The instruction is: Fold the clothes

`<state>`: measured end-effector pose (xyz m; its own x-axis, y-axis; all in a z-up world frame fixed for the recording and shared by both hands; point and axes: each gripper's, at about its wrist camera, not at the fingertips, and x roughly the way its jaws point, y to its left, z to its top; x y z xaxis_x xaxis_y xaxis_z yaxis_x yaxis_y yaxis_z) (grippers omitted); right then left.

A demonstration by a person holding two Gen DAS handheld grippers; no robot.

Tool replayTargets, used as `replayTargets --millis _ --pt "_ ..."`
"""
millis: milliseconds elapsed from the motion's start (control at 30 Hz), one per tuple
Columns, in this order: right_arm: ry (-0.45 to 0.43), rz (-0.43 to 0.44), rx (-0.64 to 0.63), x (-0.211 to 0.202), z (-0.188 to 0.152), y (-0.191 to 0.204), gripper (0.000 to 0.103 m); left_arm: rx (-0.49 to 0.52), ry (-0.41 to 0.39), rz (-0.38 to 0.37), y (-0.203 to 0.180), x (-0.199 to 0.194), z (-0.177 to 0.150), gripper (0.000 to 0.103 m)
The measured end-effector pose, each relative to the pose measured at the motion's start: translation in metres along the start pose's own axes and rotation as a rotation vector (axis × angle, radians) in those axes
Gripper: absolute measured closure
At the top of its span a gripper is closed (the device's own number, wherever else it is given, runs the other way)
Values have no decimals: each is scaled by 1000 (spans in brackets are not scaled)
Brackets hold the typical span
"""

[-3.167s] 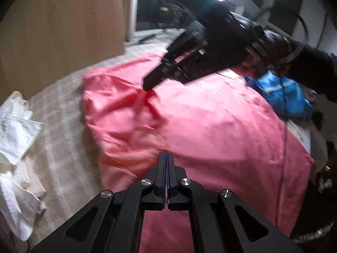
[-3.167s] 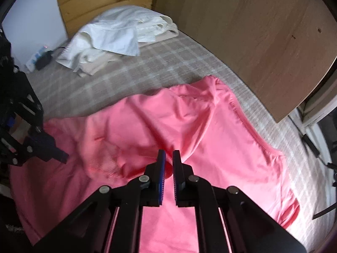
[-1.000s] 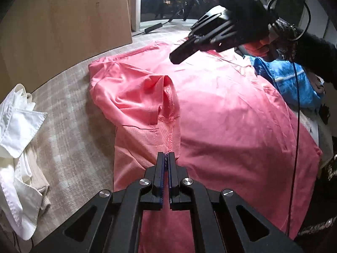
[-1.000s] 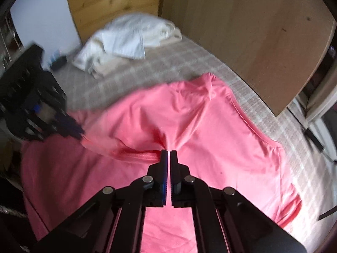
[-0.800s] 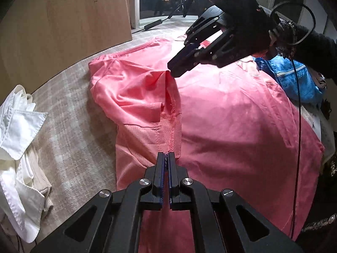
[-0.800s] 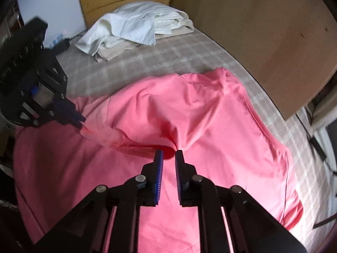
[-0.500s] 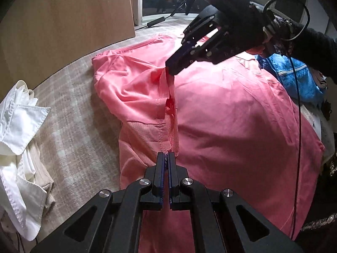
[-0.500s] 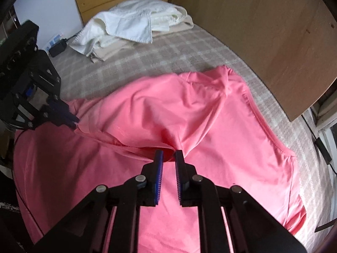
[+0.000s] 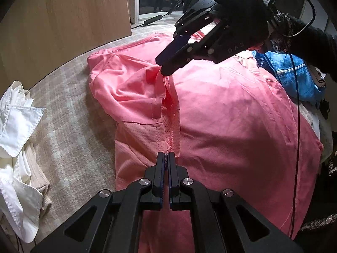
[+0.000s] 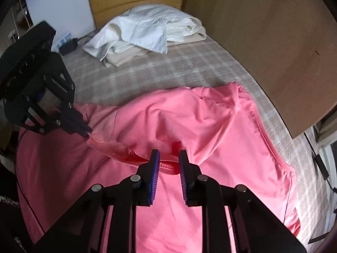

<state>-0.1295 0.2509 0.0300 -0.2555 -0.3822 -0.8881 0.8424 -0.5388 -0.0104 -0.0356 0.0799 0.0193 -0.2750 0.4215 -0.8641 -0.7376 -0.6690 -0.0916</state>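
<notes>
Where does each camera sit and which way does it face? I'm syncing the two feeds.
Left wrist: rides the left gripper, shut on the pink shirt's folded edge, facing the window; the right gripper and a dark sleeve show.
Right wrist: rides the right gripper, open over that fold, facing the headboard and white clothes; the left gripper shows.
Shared: shirt, both grippers, white clothes, checked bedcover.

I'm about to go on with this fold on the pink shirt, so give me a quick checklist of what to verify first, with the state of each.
1. Left gripper shut on the pink shirt at the folded edge: ok.
2. Right gripper gripping the folded edge: not ok, jaws open with the hem between them.
3. Flap lying flat on the shirt body: not ok, bunched near the right gripper.
4. White clothes pile apart from the shirt: ok.
5. Blue garment off the shirt: cannot tell, it meets the far edge.
</notes>
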Motion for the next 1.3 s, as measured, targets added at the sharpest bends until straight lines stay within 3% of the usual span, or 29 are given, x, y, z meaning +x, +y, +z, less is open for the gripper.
replayTargets --millis 267,367,467,733,833,967,1067,1233,1300 --pt "74 17 -11 16 -2 -9 84 6 11 3 -2 2 0 101" --pt "80 45 -21 15 -6 -8 84 3 10 4 -1 3 0 101" --pt "86 39 -44 16 -7 -4 80 1 14 3 -1 4 1 101" --pt "97 20 -63 21 -9 -9 79 -2 18 6 0 5 2 101" --pt "89 40 -16 20 -8 -17 101 -7 11 8 -1 5 3 101" --pt "40 75 37 4 -3 -25 101 -38 -30 9 2 -3 4 101" --pt "-45 113 111 -20 13 -36 101 -95 -90 8 12 -21 4 101" --pt "-189 127 179 -28 70 -49 101 -202 -159 101 46 -47 -6 101" --pt "-180 117 189 -6 100 -48 101 -257 -155 158 63 -51 -15 101"
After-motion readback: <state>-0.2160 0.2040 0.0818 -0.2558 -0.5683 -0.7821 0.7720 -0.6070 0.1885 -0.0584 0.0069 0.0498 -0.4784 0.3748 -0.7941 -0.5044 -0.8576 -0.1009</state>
